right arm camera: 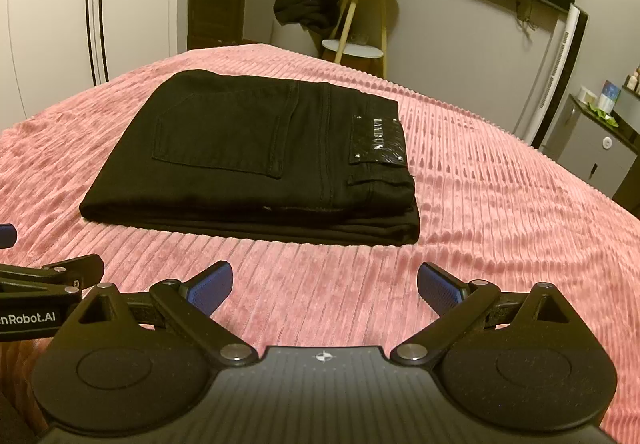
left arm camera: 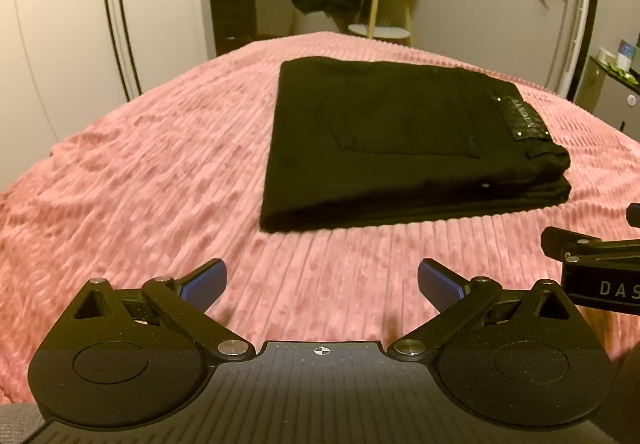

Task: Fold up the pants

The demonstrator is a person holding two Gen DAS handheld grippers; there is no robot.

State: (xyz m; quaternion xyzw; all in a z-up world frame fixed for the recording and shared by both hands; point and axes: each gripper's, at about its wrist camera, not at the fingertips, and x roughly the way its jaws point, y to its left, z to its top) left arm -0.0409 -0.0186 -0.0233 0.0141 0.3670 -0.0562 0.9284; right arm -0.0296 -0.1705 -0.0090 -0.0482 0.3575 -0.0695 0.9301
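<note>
Both grippers hovering empty, pants folded ahead.
I am holding the left gripper and right gripper spread wide, hovering side by side near the black pants lying folded on the pink bed.

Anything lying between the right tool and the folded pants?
Nothing: only bare pink bedspread separates the open right tool from the folded black pants, seen in the right wrist view.
</note>
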